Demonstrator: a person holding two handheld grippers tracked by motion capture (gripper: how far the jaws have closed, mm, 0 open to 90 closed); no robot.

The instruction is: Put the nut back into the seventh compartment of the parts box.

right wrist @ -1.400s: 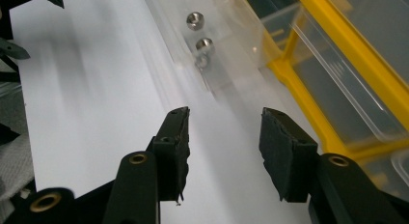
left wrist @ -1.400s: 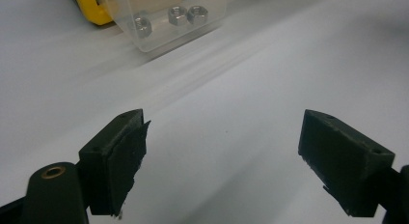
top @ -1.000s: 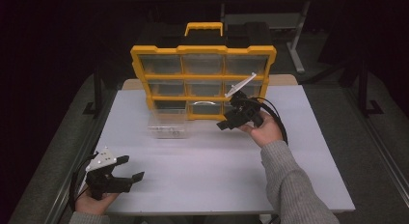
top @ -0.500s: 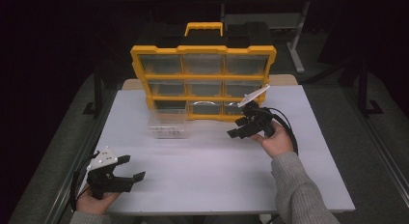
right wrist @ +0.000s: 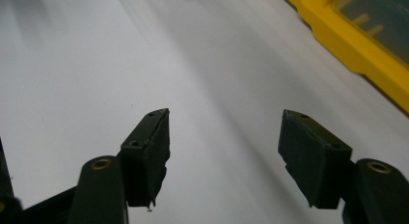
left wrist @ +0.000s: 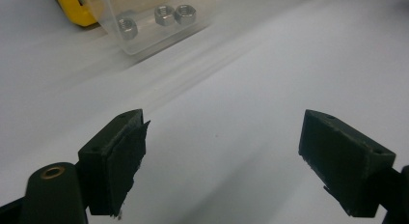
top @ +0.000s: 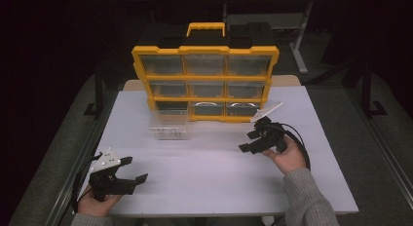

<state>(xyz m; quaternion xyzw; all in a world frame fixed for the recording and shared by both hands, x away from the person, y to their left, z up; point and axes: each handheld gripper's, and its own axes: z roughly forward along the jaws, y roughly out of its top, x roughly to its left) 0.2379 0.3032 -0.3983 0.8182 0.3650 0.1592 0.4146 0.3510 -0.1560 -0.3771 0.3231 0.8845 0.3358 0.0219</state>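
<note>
Clear plastic is forming the small drawer (top: pixel 170 125) that is sitting pulled out on the white table (top: pixel 204 172), just in front of the yellow parts organizer (top: pixel 205 84) and below its lower-left compartment, which is standing open and dark. In the left gripper view the drawer (left wrist: pixel 154 19) is lying near the organizer's yellow corner with three steel hex nuts (left wrist: pixel 166 14) resting inside against its front wall.

The right gripper (top: pixel 254 141) is hovering in a hand to the right of the drawer and just in front of the organizer's lower-right corner, well apart from the drawer itself. Its jaws are standing wide apart with nothing between them; in the right gripper view the gripper (right wrist: pixel 224 147) is looking along bare table, with the organizer's yellow frame (right wrist: pixel 357 55) running past at the upper right.

The left gripper (top: pixel 130 173) is being held low at the near-left part of the table, well in front of the organizer and well apart from the drawer. Its jaws are also spread wide and holding nothing, as the left gripper view (left wrist: pixel 224 151) is showing over the bare white surface.

The organizer is standing upright at the table's far edge, its black top and yellow handle (top: pixel 206 28) above three rows of clear-fronted compartments.
</note>
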